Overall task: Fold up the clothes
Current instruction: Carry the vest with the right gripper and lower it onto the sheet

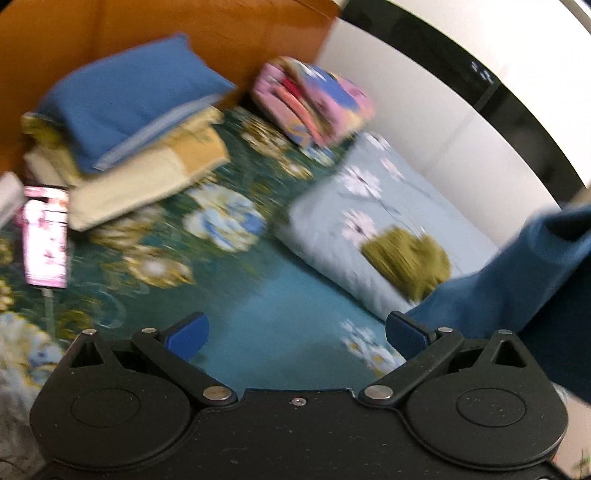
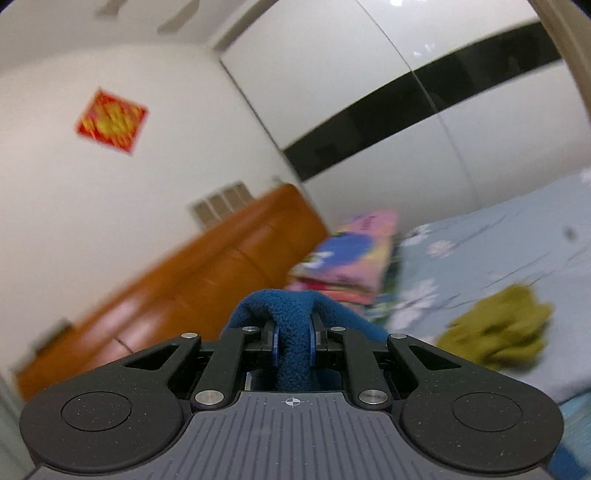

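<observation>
- The right gripper (image 2: 293, 343) is clenched on a thick fold of the blue fleece garment (image 2: 291, 332); its pads press the cloth from both sides, and the fabric bulges up over the fingertips and trails off to the right; the garment is lifted clear of the light-blue quilt (image 2: 498, 266) rather than lying on it.
- The left gripper (image 1: 295, 336) is released, jaws spread wide with nothing between them; the same blue fleece garment (image 1: 517, 280) hangs just beside its right finger, above the near end of the quilt (image 1: 351, 221); whether the cloth brushes that finger the blur hides.
- Judged from this, the fold of this piece has not begun; it is bunched and hanging from one grip, and needs a second corner taken, a spread flat, then the folds themselves.
- An olive-green garment (image 2: 498, 332) lies crumpled on the quilt, seemingly unfolded and left to do.
- Beyond the quilt, a pink patterned folded bundle (image 1: 314, 99) sits against the wooden headboard (image 1: 110, 29); further left of the quilt, a blue pillow (image 1: 125, 99) tops a stack of yellow folded bedding (image 1: 147, 173); whether any of it counts as finished clothes I cannot tell.
- The fleece looks thick, soft and nubbly, deep teal-blue; it likely drapes heavily and holds no sharp crease.
</observation>
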The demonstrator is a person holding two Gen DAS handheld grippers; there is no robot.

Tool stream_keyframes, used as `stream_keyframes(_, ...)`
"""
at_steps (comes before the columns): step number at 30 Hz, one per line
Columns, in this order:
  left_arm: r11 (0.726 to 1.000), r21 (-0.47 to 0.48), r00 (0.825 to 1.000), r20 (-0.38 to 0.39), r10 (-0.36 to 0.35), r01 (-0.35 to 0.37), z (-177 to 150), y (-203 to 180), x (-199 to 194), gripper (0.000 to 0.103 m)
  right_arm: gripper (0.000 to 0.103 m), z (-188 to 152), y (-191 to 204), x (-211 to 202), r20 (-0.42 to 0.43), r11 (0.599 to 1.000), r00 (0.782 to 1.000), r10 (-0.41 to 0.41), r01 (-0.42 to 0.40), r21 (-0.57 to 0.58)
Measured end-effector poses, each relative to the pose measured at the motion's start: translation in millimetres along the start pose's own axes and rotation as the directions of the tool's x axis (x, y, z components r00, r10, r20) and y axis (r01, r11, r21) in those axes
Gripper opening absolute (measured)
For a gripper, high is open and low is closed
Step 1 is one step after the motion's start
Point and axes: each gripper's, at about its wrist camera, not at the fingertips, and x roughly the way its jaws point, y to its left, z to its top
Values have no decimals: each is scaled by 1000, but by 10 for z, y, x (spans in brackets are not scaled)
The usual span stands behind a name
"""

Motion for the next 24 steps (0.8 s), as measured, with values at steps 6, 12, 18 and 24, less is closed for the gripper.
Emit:
stream_keyframes(6,996,-49,998,-4,70,-70,-2,418,-110,101,12,-196,-397,-295,-44,982,994,-100,106,154)
stream_keyframes(12,996,-48,996,-61,69,-72,-56,332,26,101,12,-670,-1231,-323,-220,896,922,-317,368,250)
stream_keyframes(18,996,30,990,-115,86,-84,-205,26,148,101,12,-1044,-1966,-362,-328,793,806,-493,571,213)
stream_keyframes(24,986,93,971,-185,153,-138,-414,-272,358,101,12,-1046,-3046,-570,-361,654,706,-609,705,274)
